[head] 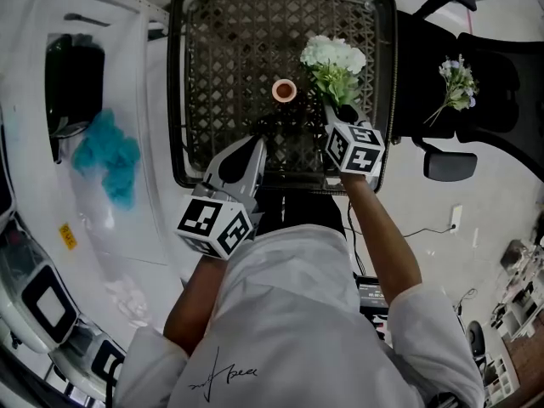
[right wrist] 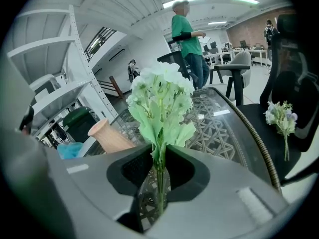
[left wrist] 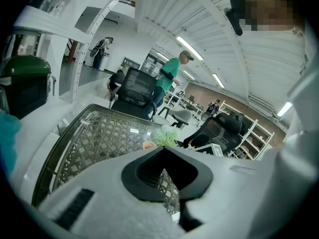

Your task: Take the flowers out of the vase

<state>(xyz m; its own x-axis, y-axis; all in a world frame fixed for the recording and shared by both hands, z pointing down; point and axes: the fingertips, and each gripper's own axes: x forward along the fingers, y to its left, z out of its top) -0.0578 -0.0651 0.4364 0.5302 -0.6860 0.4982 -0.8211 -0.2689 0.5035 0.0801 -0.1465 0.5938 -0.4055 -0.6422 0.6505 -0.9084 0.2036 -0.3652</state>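
A bunch of white flowers with green leaves (head: 334, 62) (right wrist: 162, 101) hangs over the right side of the lattice-topped table (head: 178, 100), clear of the vase. My right gripper (head: 340, 113) (right wrist: 158, 151) is shut on its stems just below the leaves. The small terracotta vase (head: 285, 90) (right wrist: 109, 137) stands on the table to the left of the flowers, with nothing visible in it. My left gripper (head: 257, 143) (left wrist: 164, 151) hovers at the table's near edge, jaws together and nothing between them. From there the vase (left wrist: 148, 145) and flowers (left wrist: 164, 136) show beyond its tips.
A second small bouquet (head: 457, 83) (right wrist: 280, 117) lies on a black office chair right of the table. A teal cloth (head: 109, 155) lies on the white surface at the left, near a dark green bin (left wrist: 25, 83). A person in a green shirt (right wrist: 188, 34) stands beyond the table.
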